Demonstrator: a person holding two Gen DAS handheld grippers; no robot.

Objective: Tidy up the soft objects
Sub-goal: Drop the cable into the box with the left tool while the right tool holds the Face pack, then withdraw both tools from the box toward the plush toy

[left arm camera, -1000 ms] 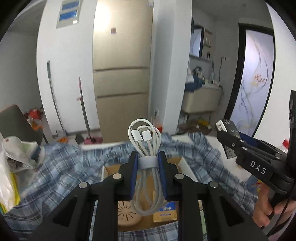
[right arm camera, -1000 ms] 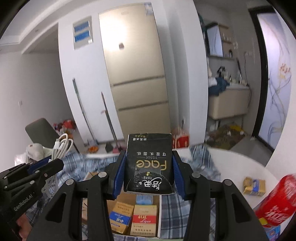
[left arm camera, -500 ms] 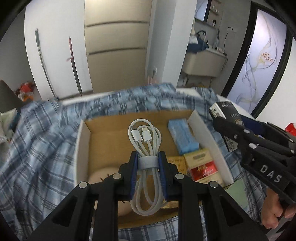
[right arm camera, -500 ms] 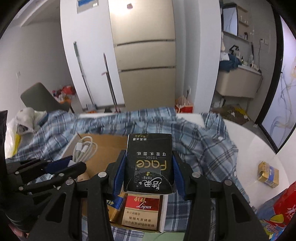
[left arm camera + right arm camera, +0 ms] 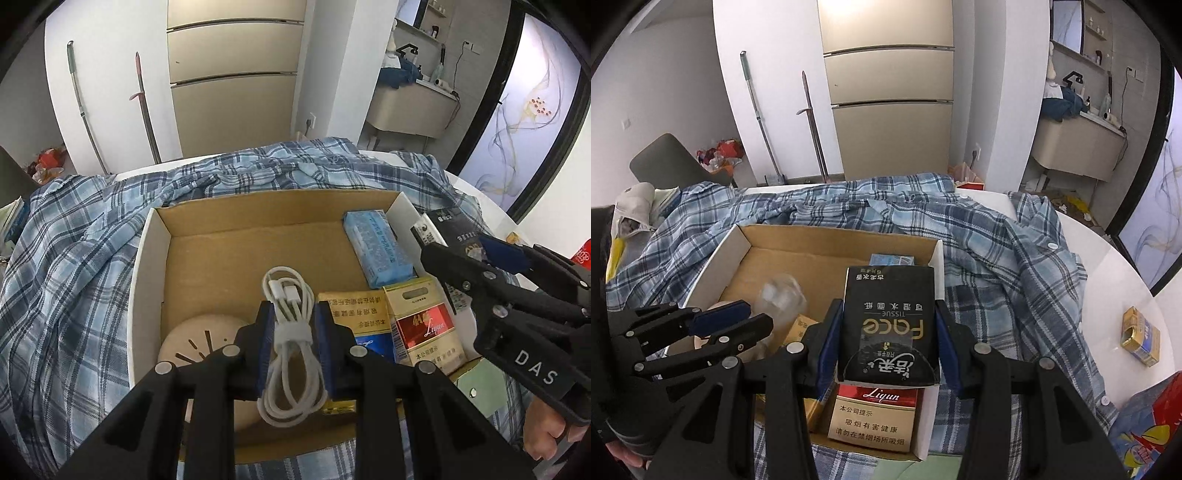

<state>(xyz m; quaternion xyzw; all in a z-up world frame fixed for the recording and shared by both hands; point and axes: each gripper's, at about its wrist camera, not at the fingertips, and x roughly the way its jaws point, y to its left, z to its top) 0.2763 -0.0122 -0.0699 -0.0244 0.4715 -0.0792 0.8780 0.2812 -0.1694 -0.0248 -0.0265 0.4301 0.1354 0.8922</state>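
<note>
The left tool (image 5: 293,341) pinches a coiled white charging cable (image 5: 290,347) at its grey strap, the blue pads pressed on either side so the loops hang free below and the plugs stick up ahead. Gripping at the strap probably keeps the coil from springing apart. The tool tilts steeply downward, poised over the open cardboard box (image 5: 147,258), above the bare stretch of floor between a round beige disc (image 5: 201,341) and the packs on the right side.

The right tool (image 5: 888,341) clamps a black Face tissue pack (image 5: 888,328) by its two long sides, label upside down to the camera. It also points down, hovering above the box's right-hand corner, directly over a red Liqun cigarette carton (image 5: 873,417). In the left view this tool comes in from the right, a hand (image 5: 550,430) gripping its handle low at the edge.

Inside the box lie a blue wrapped pack (image 5: 375,251) against the far right wall and a yellow-and-blue carton (image 5: 356,321) beside the red one. The box sits on a blue plaid shirt (image 5: 997,243) spread over the white round counter (image 5: 1108,273), where another small yellow pack (image 5: 1139,338) lies well apart. Both items look ready to be lowered in; neither touches the box yet, as far as I can judge.
</note>
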